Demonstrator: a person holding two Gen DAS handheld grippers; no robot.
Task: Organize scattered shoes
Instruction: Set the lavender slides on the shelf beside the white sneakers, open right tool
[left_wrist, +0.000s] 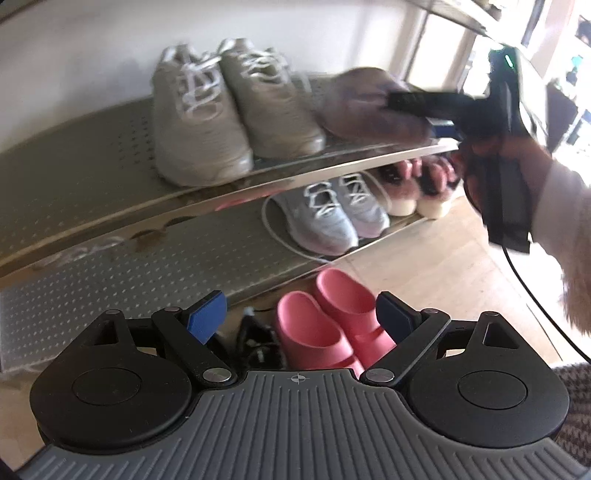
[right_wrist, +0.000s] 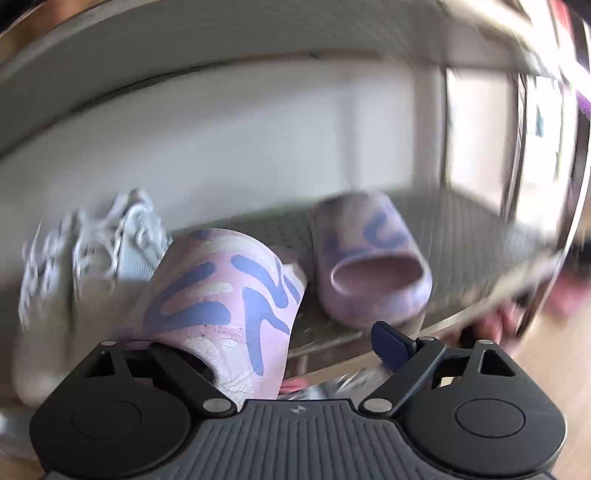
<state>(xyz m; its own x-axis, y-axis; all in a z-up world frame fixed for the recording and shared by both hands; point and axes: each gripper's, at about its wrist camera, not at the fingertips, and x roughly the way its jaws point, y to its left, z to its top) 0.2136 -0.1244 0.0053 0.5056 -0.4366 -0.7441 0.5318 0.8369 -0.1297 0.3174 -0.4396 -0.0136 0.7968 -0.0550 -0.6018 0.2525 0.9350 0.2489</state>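
My left gripper (left_wrist: 300, 319) is open and empty, held above a pair of pink clogs (left_wrist: 328, 325) on the floor by the rack. My right gripper (right_wrist: 291, 345) is open at the upper shelf edge; a pink slide with blue swirls (right_wrist: 225, 295) lies tilted over its left finger, which is hidden. Its mate (right_wrist: 373, 262) sits flat on the shelf behind. In the left wrist view the right gripper (left_wrist: 417, 105) reaches onto the upper shelf (left_wrist: 74, 173) over a blurred slide (left_wrist: 365, 107), next to a pair of beige sneakers (left_wrist: 229, 107).
The lower shelf (left_wrist: 147, 266) holds grey sneakers (left_wrist: 332, 214) and fluffy pink slippers (left_wrist: 421, 188). A black shoe (left_wrist: 258, 343) lies on the wooden floor (left_wrist: 443, 266) beside the clogs. The beige sneakers (right_wrist: 85, 266) stand left of the slides. A white wall backs the rack.
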